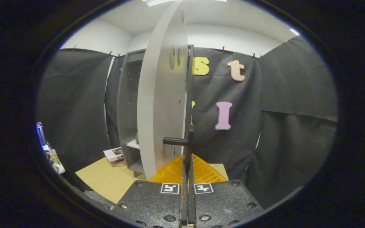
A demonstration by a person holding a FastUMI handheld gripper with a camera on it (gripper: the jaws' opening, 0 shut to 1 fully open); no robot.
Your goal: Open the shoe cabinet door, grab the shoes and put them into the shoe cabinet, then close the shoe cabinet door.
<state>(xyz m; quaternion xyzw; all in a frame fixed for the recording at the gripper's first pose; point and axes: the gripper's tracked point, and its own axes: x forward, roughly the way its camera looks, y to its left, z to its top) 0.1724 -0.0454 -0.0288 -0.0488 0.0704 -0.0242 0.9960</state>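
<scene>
Claw (188, 164) pinched nearly closed, orange fingers (171, 172) brought together around the thin edge of the shoe cabinet door (158, 104), just under the black bar handle (175, 141). Likely gripping the door edge or the handle's vertical part, though contact on both sides cannot be confirmed, since the fingers meet in a dark seam and hide the pinch point itself.

Door swung out toward the camera, seen almost edge-on, grey inner face turned left. Probably held this way to use the door's free edge as a lever for swinging it on its hinges. Judged as the opening step nearly done, or the closing step about to begin; hard to say which.

Shoe cabinet (128, 110) standing behind the door against the black cloth wall, open front showing dark shelves. Small pale object on a lower shelf (136, 139), partly cut off by the door, too hidden to name as a shoe. Shoes otherwise not made out with any certainty.

Stack of booklets or boxes (115, 156) lying on the tan floor (106, 180) just beside the cabinet's foot. Clutter of small items (51, 155) further left, blurred and unreadable.
</scene>
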